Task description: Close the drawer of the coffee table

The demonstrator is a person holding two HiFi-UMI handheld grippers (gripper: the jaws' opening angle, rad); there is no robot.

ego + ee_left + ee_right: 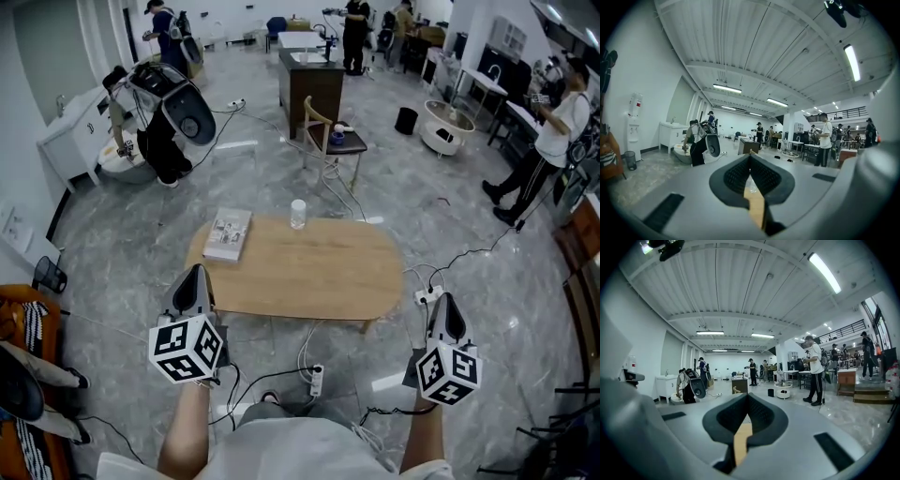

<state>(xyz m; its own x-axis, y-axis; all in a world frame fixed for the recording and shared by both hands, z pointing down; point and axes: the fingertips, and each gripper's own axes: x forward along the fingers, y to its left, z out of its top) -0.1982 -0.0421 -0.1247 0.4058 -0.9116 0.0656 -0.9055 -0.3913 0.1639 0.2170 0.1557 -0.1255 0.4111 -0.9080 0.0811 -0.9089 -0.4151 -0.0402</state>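
The table (309,281) sits in the middle of the frame. Its top is wood. A book (228,233) lies at its upper left, and a cup (298,214) stands near its far edge. The drawer does not show from up here. It may be under the top, but I cannot tell which side.

The left gripper (194,274) is at the lower left, by the table's near left corner. Its jaws are tight together, with nothing in them. The right gripper (444,302) is at the lower right, off the table's right end. Its jaws are tight together too and hold nothing.

I think closed jaws are good for this job. A drawer needs a push, not a grab. The best way is to go lower and find the drawer front. Then put the closed tips on its middle and push slow and straight till it stops. A push on one side may jam it. A hard bump may tip the cup. Mind the cords (309,356) on the floor.
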